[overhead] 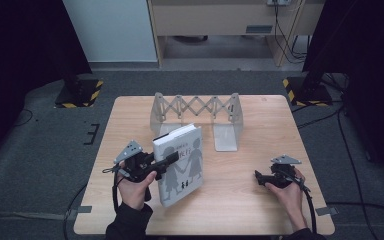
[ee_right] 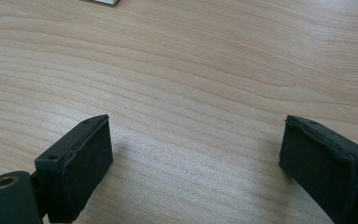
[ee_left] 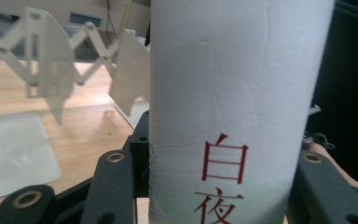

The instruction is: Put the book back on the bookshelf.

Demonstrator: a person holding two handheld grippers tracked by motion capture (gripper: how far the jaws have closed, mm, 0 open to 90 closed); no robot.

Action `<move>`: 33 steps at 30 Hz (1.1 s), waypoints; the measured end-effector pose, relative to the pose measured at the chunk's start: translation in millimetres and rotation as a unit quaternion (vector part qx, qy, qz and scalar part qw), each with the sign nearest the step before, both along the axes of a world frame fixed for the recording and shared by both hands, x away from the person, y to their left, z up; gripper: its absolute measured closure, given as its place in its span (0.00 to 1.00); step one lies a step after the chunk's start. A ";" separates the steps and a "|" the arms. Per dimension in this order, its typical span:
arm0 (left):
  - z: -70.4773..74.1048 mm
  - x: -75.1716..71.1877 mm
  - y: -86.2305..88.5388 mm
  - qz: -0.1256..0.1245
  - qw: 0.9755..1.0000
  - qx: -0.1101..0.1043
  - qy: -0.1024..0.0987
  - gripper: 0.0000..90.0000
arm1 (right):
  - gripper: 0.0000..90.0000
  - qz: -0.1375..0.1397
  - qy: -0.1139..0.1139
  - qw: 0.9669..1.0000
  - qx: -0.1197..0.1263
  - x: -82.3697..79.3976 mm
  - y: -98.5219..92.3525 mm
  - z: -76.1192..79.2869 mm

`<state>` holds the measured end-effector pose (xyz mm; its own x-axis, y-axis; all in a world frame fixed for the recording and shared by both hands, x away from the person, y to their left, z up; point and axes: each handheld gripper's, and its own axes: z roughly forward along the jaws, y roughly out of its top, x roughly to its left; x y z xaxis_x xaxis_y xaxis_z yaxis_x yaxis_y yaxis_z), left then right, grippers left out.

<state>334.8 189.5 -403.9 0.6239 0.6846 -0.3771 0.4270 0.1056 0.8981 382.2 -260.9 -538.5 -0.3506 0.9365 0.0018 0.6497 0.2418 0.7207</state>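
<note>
Two tools, one in each of your hands. Your left tool (overhead: 166, 161) is clamped on the one book (overhead: 179, 165): jaws on either side of its white spine, which carries red characters in the left gripper view (ee_left: 233, 112). The black jaw links press against the book from both sides there.

The book stands tilted at the near-left part of the worktop (overhead: 260, 195). Its grey-and-white cover with dark child silhouettes faces up toward the high camera. Its left edge sits in the tool; the rest extends right and near of the jaws. Whether its lower corner touches the wood, you cannot tell from these views.

Your right tool (overhead: 258, 176) rests low at the near right, well apart from the book. Jaws are spread wide (ee_right: 196, 158), with bare wood grain between the two black pads.

One expanding bookend rack (overhead: 196, 111), pale, with scissor lattice and two upright end plates, stands at the far middle of the worktop. Its right base plate reaches toward you. The book's top edge lies just near of the rack's left end. The rack also shows in the left gripper view (ee_left: 51, 70), beyond the book.

Two yellow-and-black striped stand bases (overhead: 80, 92) sit on the floor at the far corners.
</note>
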 end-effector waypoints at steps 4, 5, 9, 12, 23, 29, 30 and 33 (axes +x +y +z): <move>3.0 3.8 8.7 0.017 1.000 0.003 -0.003 0.58 | 0.10 -0.002 0.000 1.000 0.001 0.2 0.1 -0.1; 3.6 4.9 10.6 0.021 1.000 0.007 -0.003 0.58 | 0.10 -0.002 0.000 1.000 0.001 0.3 0.0 -0.2; 6.3 10.9 17.1 0.035 0.999 0.020 -0.003 0.58 | 0.08 0.003 0.005 1.000 0.002 0.7 -0.4 -0.1; 7.6 17.0 20.5 0.045 0.998 0.032 -0.005 0.58 | 0.07 0.001 0.006 1.000 0.002 0.8 -0.3 -0.1; 16.7 41.2 35.0 0.089 0.995 0.036 -0.015 0.58 | 0.05 -0.002 0.007 1.000 0.000 1.5 -0.5 -0.6; 18.6 58.0 36.6 0.108 0.993 0.034 -0.017 0.58 | 0.05 -0.002 0.007 1.000 0.000 1.5 -0.5 -0.6; 18.5 61.2 36.6 0.112 0.993 0.034 -0.017 0.58 | 0.05 -0.002 0.007 1.000 -0.001 1.5 -0.5 -0.6; 17.7 69.9 34.6 0.124 0.991 0.043 -0.019 0.58 | 0.05 -0.002 0.007 1.000 0.000 1.5 -0.5 -0.6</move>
